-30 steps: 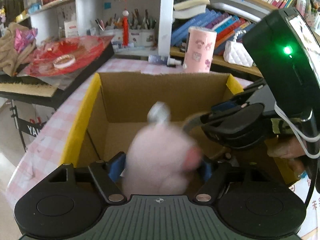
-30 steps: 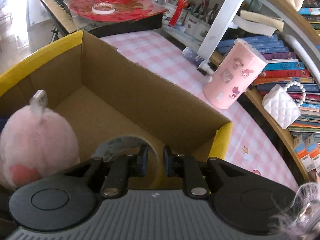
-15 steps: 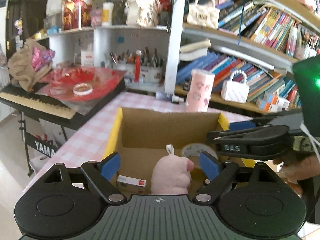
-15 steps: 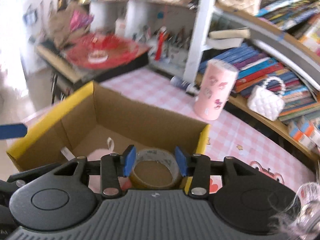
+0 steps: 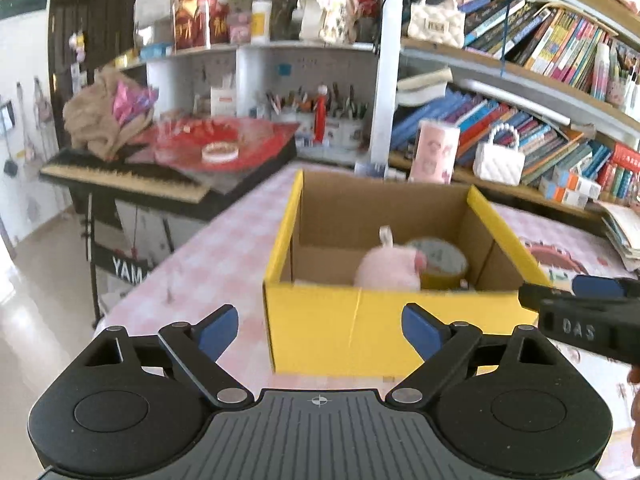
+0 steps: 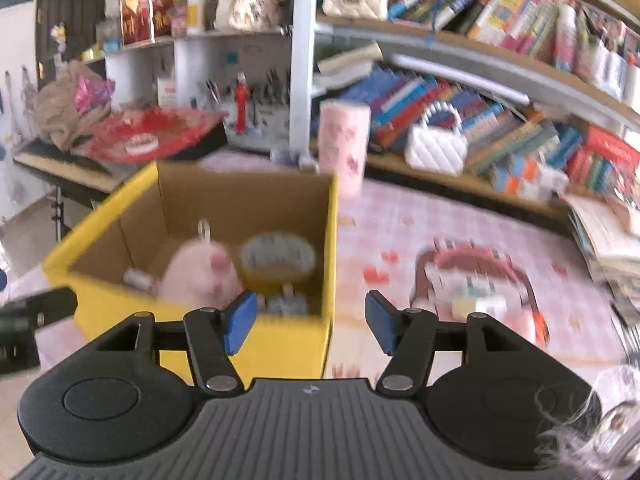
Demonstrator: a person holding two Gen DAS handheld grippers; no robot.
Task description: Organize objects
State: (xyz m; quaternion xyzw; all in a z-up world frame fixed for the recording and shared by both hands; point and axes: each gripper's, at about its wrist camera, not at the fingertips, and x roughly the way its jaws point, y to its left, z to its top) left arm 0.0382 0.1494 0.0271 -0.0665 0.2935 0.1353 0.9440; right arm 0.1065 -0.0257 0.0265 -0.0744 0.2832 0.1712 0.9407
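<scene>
1. While the yellow box (image 5: 360, 328) is sitting on the pink checked table (image 5: 224, 256), the left gripper (image 5: 320, 326) is being held wide open and empty.
2. The right gripper (image 6: 306, 322) is likewise being held spread, gripping nothing.
3. The pink plush toy (image 5: 388, 270) and tape roll (image 5: 440, 260) are being shown inside the box; only the right view is revealing a small white item (image 6: 138, 278) beside them.

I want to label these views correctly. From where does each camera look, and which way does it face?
Left wrist: on the left hand-held gripper, open, facing the box front; the right one shows at the right edge.
Right wrist: on the right hand-held gripper, open, facing the box's right corner and the table.
Both show the box, plush and tape.
</scene>
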